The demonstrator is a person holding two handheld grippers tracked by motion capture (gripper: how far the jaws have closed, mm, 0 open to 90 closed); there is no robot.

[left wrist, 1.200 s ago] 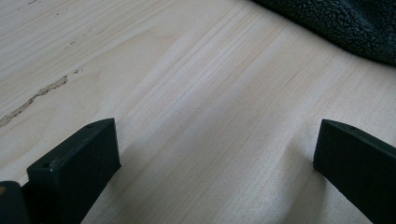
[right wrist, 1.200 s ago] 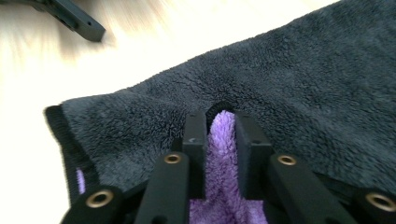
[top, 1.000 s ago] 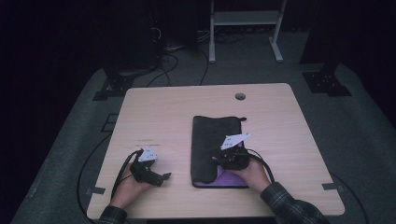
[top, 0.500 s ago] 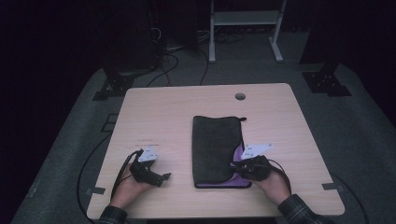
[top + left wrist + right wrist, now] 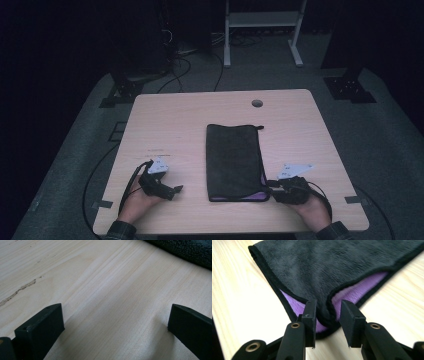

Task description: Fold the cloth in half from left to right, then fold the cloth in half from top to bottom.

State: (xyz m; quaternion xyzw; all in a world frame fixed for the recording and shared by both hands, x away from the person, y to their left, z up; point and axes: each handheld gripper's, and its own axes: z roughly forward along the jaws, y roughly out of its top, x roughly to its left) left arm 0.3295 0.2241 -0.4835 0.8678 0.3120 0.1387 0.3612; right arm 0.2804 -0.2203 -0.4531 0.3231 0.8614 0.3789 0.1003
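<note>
— Where's the right gripper [image 5: 326, 315]?

— At the cloth's [image 5: 234, 160] near right corner. Its jaws have just been opening; the corner sits between them, unpinched.

— And the cloth?

— Mid-table [image 5: 170, 125], folded, long axis running away from the person. The left gripper [image 5: 115, 322] rests agape, well apart.

— Any writing?

— None readable.

Right tongs [image 5: 327, 315] slid off cloth [image 5: 234, 157] top to its near right corner, jaws opening around corner.
</note>
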